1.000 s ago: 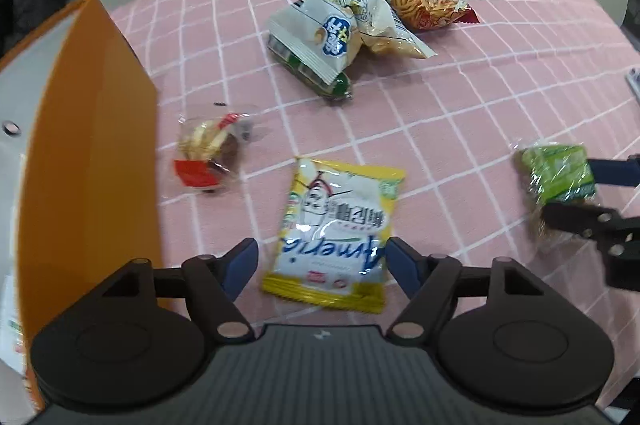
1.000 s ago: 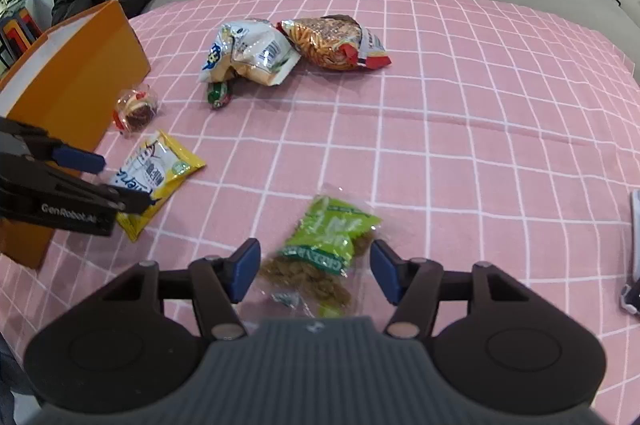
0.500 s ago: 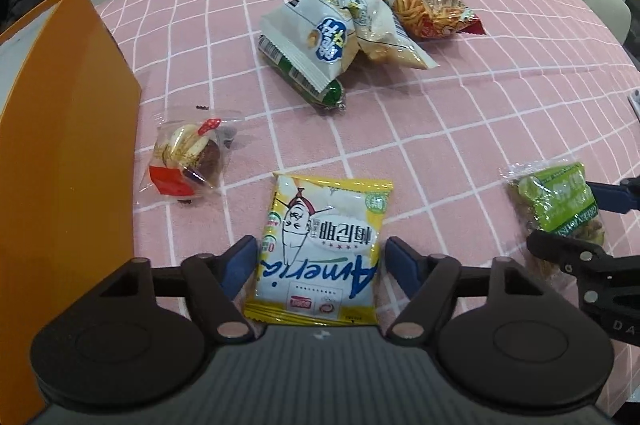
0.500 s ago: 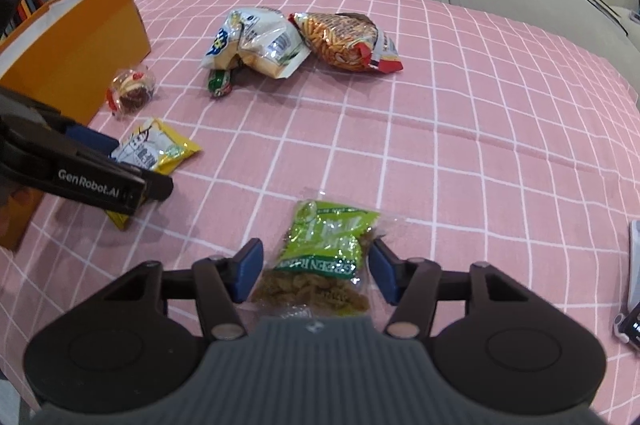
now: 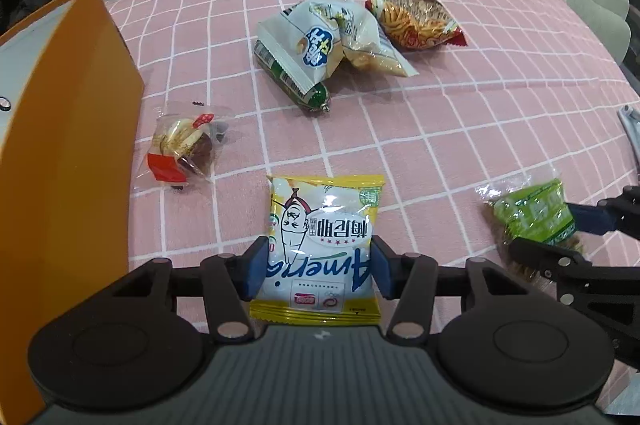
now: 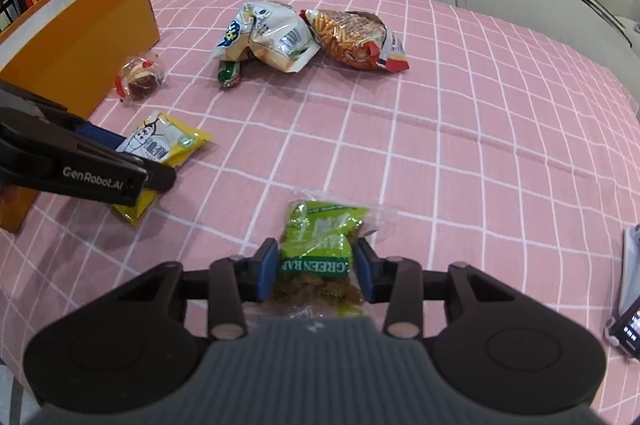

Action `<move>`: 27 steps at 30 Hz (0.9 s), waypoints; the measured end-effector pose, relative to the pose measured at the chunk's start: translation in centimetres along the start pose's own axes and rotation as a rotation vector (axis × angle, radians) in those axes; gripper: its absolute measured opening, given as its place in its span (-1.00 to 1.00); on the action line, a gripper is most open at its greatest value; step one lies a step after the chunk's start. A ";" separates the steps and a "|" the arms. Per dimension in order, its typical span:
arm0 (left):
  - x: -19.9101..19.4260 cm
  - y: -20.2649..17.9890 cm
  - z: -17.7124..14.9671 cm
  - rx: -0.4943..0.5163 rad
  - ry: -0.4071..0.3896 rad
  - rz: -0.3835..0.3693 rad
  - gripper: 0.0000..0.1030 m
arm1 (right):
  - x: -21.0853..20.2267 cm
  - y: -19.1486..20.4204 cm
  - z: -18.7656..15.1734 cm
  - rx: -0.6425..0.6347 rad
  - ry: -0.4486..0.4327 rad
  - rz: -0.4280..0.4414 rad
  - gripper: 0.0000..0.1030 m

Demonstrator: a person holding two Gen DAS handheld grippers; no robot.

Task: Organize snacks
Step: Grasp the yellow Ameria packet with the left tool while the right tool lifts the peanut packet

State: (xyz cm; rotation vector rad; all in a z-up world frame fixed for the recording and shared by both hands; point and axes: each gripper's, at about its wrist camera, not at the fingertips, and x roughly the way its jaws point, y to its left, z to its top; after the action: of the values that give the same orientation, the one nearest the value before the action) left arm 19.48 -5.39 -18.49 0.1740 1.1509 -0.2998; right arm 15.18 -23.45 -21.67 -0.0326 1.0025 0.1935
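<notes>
Left gripper (image 5: 318,267): pads touching both sides of yellow packet (image 5: 322,245) (flat on pink cloth (image 5: 460,129)).
Right gripper (image 6: 316,267): closed on green raisin bag (image 6: 320,245).

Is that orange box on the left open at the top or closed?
Open. In the right wrist view the orange box has no lid across its top, and its pale inner wall shows above the rim. Its contents are out of view.
</notes>
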 end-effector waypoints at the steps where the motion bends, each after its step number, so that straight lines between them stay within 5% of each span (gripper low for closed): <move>1: -0.3 -0.1 -0.1 0.000 -0.001 0.000 0.17 | -0.2 0.1 -0.1 0.001 -0.001 0.001 -0.29; 14: -7.7 -0.6 -0.2 0.055 -0.074 0.010 0.17 | -5.4 2.2 0.5 0.013 -0.091 0.052 -0.37; 27: -16.2 7.0 -0.1 0.040 -0.156 0.080 0.17 | -10.7 8.9 5.8 -0.035 -0.192 0.230 -0.43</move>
State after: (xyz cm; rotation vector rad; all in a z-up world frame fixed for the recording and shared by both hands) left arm 15.54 3.63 -3.78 0.2279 0.9811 -0.2608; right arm 12.89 -15.55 -9.04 0.0688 0.8101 0.4167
